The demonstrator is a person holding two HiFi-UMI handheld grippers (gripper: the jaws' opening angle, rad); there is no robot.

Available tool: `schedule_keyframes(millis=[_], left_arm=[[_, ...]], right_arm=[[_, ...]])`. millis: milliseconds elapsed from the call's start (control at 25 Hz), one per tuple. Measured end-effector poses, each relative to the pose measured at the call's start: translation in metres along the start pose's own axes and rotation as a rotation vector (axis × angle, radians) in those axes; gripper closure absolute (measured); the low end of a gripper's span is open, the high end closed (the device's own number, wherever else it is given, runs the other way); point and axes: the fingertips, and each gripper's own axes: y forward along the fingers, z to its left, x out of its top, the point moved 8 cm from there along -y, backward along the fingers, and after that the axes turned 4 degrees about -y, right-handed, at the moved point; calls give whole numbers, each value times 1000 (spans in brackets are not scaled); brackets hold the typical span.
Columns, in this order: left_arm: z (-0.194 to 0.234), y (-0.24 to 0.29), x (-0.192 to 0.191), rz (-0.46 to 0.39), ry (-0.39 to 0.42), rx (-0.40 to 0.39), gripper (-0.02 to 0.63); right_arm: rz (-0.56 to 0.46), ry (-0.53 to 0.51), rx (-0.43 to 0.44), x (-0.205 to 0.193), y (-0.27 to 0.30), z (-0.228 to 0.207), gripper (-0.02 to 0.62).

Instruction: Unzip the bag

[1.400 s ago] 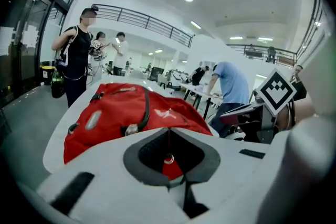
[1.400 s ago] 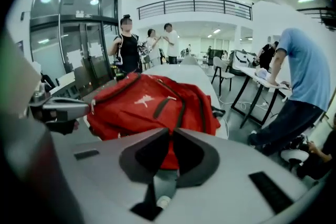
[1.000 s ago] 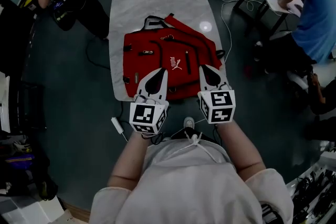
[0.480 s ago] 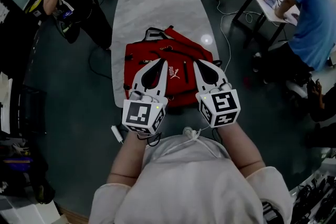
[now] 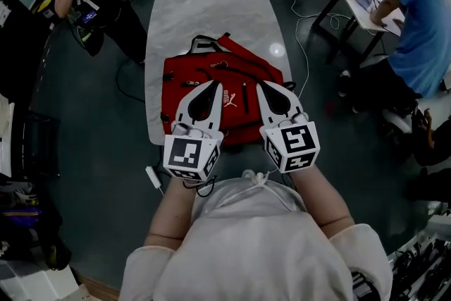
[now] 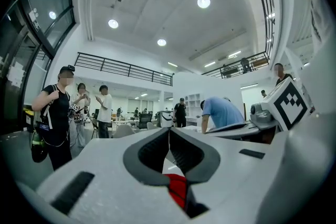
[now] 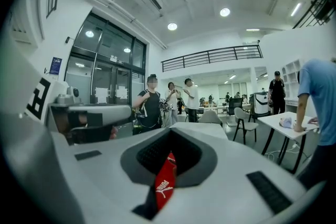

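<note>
Left gripper point(image 5: 216, 84) sits just left of centre in the head view, its jaws pressed together with the tips over the red bag point(image 5: 194, 70). Red fabric shows in the slot behind the tips, but whether any is pinched is unclear. The bag lies flat at mid-frame on the near end of the marble table point(image 5: 204, 3). Just to the right, the right gripper point(image 5: 259, 84) is likewise closed, with a logo-printed red strip showing in its slot.
</note>
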Motion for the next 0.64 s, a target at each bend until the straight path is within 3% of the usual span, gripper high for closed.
schedule_keyframes(millis=[640], left_arm=[[-16, 20, -14, 30, 5, 28, 584]], right_arm=[[-17, 7, 41, -14, 3, -21, 569]])
